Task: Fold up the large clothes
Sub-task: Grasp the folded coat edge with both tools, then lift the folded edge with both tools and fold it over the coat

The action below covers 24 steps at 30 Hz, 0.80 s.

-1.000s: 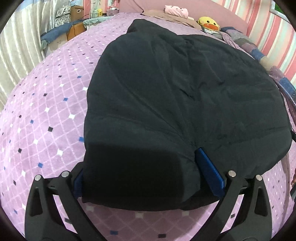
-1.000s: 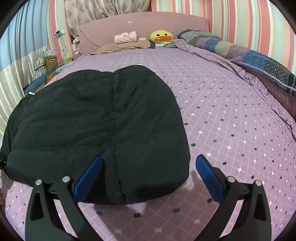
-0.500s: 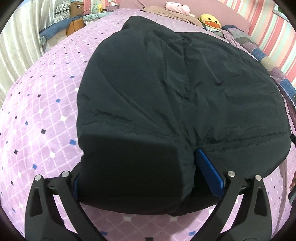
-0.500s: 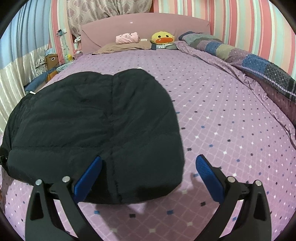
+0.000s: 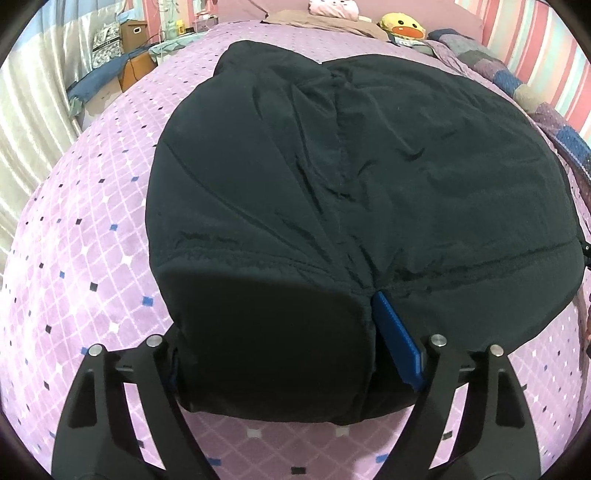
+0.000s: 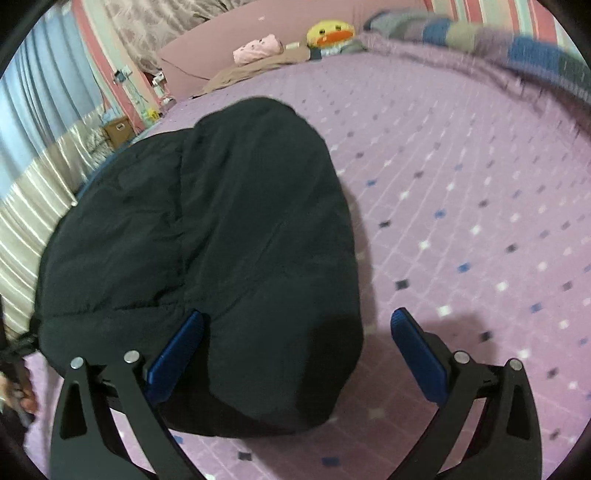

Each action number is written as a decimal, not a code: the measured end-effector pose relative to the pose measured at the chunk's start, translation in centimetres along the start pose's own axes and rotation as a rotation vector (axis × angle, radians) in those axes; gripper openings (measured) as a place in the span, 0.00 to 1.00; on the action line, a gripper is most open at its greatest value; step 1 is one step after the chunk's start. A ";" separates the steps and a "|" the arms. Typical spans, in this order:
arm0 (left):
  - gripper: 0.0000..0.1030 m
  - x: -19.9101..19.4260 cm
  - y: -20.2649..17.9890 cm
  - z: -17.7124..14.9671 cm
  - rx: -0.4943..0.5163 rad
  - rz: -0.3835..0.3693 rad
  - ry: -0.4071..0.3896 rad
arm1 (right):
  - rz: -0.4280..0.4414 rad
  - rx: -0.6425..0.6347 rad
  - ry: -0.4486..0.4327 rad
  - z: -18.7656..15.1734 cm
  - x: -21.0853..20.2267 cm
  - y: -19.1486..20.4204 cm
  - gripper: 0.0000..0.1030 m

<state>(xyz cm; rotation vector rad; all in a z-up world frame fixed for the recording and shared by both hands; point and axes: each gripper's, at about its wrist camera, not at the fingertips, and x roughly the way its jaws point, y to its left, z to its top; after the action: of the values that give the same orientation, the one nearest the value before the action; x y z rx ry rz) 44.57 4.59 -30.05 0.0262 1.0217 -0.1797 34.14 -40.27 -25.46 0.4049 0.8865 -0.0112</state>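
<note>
A puffy black jacket (image 5: 369,166) lies folded on the purple diamond-patterned bed (image 5: 92,240). My left gripper (image 5: 275,321) has the jacket's near left corner filling its gap. Its jaws are closing, and the right blue pad (image 5: 395,325) digs into the fabric, with creases running out from it. The left pad is hidden behind the cloth. In the right wrist view the jacket (image 6: 221,221) fills the left half. My right gripper (image 6: 298,314) stands open over the near right corner. Its left pad (image 6: 177,354) rests on the fabric, its right pad (image 6: 417,354) over the bare bed (image 6: 461,184).
A yellow duck plush (image 6: 330,33) and a pink plush (image 6: 258,48) lie by the pink headboard. A patchwork quilt (image 6: 480,37) runs along the right side. Boxes (image 5: 133,29) and a striped curtain (image 5: 33,110) stand past the bed's left edge. Part of a hand (image 6: 26,398) shows at lower left.
The left jaws have narrowed on the jacket corner and the left view has come closer. The right gripper has dropped, rolled and shifted left, so the jacket corner lies deeper between its fingers.
</note>
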 end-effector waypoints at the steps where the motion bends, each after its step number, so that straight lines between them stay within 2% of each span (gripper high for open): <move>1: 0.82 0.1 -0.1 0.1 0.002 0.006 -0.002 | 0.026 0.021 0.013 -0.1 0.4 -0.4 0.98; 5: 0.82 0.2 0.0 -0.2 -0.008 0.009 -0.004 | 0.039 0.023 0.019 -0.8 0.7 0.0 0.98; 10: 0.82 0.0 0.2 -0.3 -0.017 0.015 -0.007 | 0.069 -0.056 0.039 -1.5 0.8 3.3 0.97; 13: 0.82 -0.3 1.2 -0.7 -0.034 0.013 -0.011 | 0.049 -0.090 0.051 -0.6 1.6 5.1 0.93; 15: 0.81 -0.2 1.4 -0.4 -0.043 0.014 -0.014 | 0.034 -0.117 0.055 0.1 2.0 6.2 0.83; 19: 0.71 -0.1 0.7 -0.1 0.006 0.039 -0.024 | 0.006 -0.170 0.069 0.5 2.4 8.0 0.67; 22: 0.61 -0.4 0.7 -0.2 0.026 0.032 -0.026 | -0.020 -0.198 0.070 0.3 2.4 9.3 0.57; 24: 0.54 -0.5 0.7 0.0 0.025 0.023 -0.022 | -0.043 -0.214 0.064 0.3 2.3 10.1 0.45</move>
<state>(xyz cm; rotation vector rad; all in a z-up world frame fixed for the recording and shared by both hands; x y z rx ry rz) 44.47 5.30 -29.67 0.0584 0.9967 -0.1720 37.54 -30.66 -23.59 0.1877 0.9493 0.0570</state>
